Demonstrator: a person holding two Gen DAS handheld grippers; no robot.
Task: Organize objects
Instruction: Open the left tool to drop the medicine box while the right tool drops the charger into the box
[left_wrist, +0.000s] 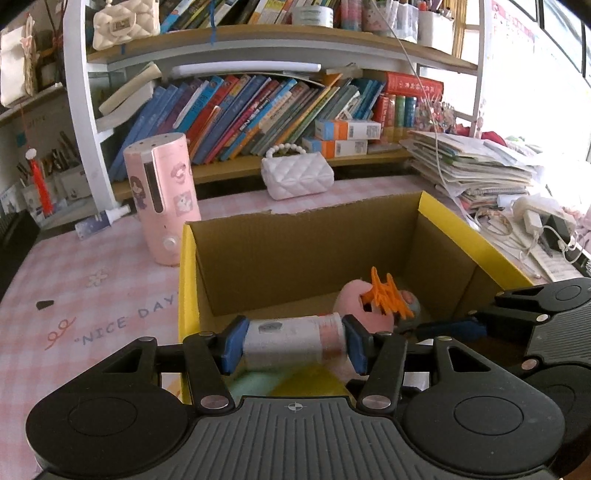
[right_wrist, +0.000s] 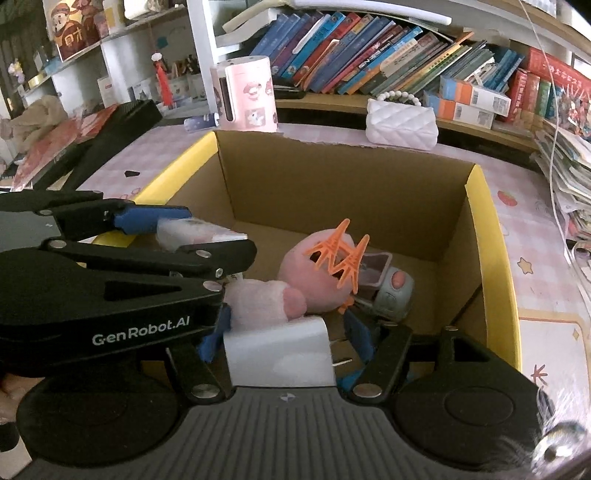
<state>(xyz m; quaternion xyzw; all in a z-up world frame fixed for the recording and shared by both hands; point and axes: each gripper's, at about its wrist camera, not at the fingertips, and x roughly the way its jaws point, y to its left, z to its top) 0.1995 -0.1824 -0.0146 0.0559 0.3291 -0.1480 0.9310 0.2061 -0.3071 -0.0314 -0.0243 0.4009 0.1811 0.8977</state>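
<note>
An open cardboard box (left_wrist: 310, 254) with yellow flaps sits on the pink checked table; it also shows in the right wrist view (right_wrist: 332, 184). Inside lie a pink plush toy (right_wrist: 317, 280), an orange clip (right_wrist: 338, 258) and a grey gadget (right_wrist: 393, 295). My left gripper (left_wrist: 293, 347) is shut on a white and pink wrapped packet (left_wrist: 295, 341), held over the box's near left edge. My right gripper (right_wrist: 288, 339) holds a white charger plug (right_wrist: 280, 350) between its blue pads over the box's near edge. The left gripper (right_wrist: 147, 229) crosses the right wrist view.
A pink cylinder appliance (left_wrist: 162, 199) stands left of the box. A white quilted purse (left_wrist: 297, 177) sits behind it. Bookshelves (left_wrist: 258, 110) run along the back. A paper stack (left_wrist: 476, 166) and cables (left_wrist: 532, 225) lie at the right.
</note>
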